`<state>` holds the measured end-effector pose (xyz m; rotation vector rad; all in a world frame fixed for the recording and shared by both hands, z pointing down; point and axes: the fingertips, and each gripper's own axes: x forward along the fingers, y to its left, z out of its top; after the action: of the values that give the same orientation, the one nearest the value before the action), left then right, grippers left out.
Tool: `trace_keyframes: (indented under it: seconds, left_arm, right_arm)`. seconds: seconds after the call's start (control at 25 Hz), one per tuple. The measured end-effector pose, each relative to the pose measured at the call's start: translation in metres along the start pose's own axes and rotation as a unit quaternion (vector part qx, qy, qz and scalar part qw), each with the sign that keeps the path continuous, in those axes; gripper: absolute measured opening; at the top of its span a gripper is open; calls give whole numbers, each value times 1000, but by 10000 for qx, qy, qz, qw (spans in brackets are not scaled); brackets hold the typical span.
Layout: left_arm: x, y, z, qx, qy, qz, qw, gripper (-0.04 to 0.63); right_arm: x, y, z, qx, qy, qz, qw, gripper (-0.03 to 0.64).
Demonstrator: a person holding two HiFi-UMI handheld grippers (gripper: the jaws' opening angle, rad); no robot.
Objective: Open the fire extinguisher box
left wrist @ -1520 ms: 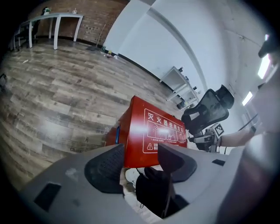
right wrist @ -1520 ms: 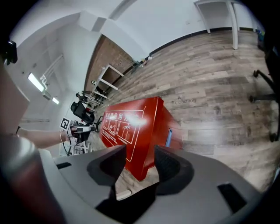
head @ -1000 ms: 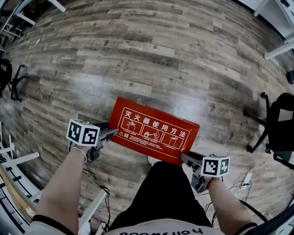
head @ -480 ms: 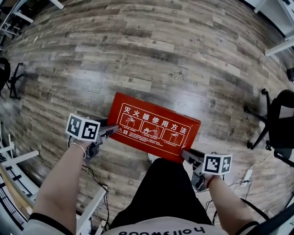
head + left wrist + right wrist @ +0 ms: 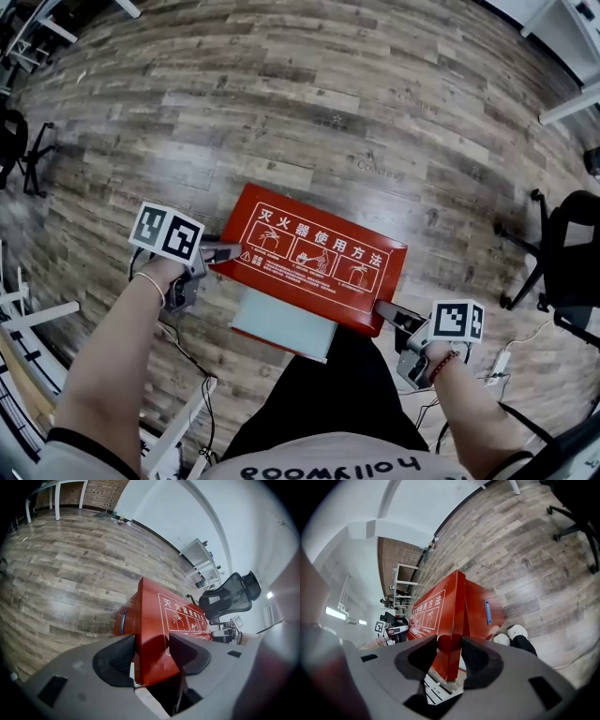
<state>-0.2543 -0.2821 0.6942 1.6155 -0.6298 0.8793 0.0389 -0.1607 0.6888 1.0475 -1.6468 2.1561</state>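
head view finds the fire extinguisher box on the wood floor, right between our two tools. its red lid is tipped up, so a pale inner face shows under the edge nearest us. the left gripper has the lid's left end and the right gripper its right end, both at the near corners.

left gripper view shows our pads pinching the lid's folded end. one pad sits on the side wall and the other on the printed top face, with red metal filling the gap. right gripper view shows the same at the other end, the lid's corner clamped between the pads. those jaws have just been closing a little.

we judge the lid to be painted sheet metal: stiff and not heavy for two tools, but glossy and so likely to slide under hard pads. being long, it could twist or bind if one end rises ahead of the other, so we want both ends to travel evenly. the folded end walls beside each tool look like the best hold. they give the pads two flat faces and lie well away from the far edge, where we take the hinge to be. if the pinch slips, the lid would probably drop shut.
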Motion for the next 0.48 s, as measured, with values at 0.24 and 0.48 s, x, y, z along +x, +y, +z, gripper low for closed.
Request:
trace_keyframes:
  seconds: [0.24,0.48]
  left_arm:
    - [-11,-8,6,-173,-94,121,9997,219]
    - [-5,-3,3,-51,-223,320,9992,219]
  right_arm:
    - [-12,8,4,147,-136,-97,9998,166]
    - [-3,3,3,-25,-152,-121,9998,166]
